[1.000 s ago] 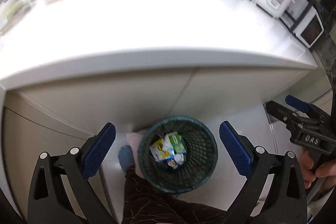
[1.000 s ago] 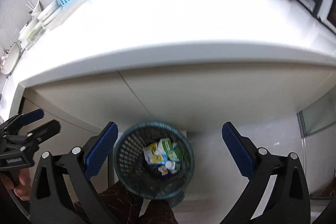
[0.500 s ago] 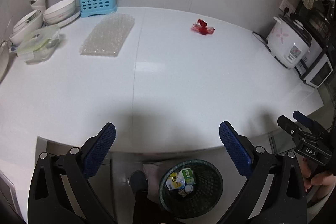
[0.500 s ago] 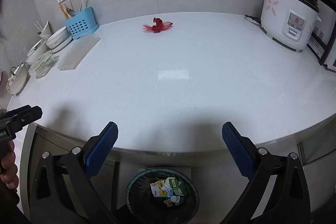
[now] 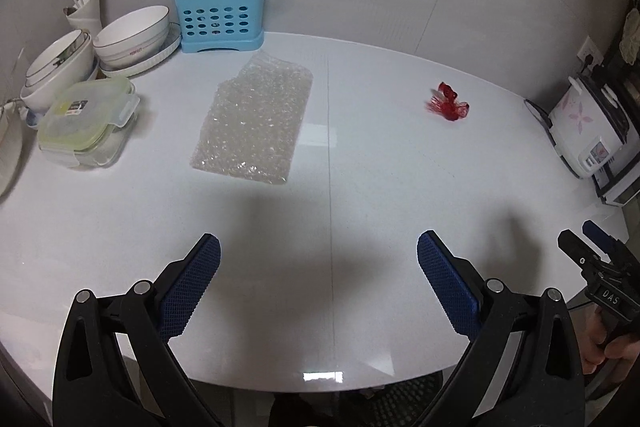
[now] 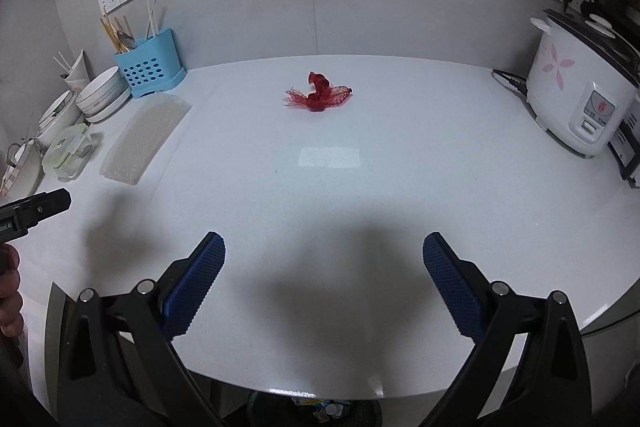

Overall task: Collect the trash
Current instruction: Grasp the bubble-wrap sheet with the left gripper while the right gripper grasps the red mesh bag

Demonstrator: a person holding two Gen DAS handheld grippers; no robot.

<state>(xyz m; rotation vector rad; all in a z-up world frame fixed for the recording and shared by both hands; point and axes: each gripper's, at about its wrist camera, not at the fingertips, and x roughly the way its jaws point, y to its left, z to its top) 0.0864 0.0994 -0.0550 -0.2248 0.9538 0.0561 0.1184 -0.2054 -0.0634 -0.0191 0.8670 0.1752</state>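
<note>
Tongs in both my hands stood wide apart and held nothing: the left gripper (image 5: pixel 319 281) and the right gripper (image 6: pixel 324 281) hovered above the white countertop (image 6: pixel 360 195), touching nothing. "DAS" was readable on the right tong's body in the left view. The crumpled red mesh net (image 6: pixel 318 95) lay far back on the counter, long axis roughly left to right, frayed end pointing left. The flat clear bubble-wrap sheet (image 5: pixel 256 123) lay lengthwise toward the blue perforated plastic utensil holder (image 5: pixel 220 17).
</note>
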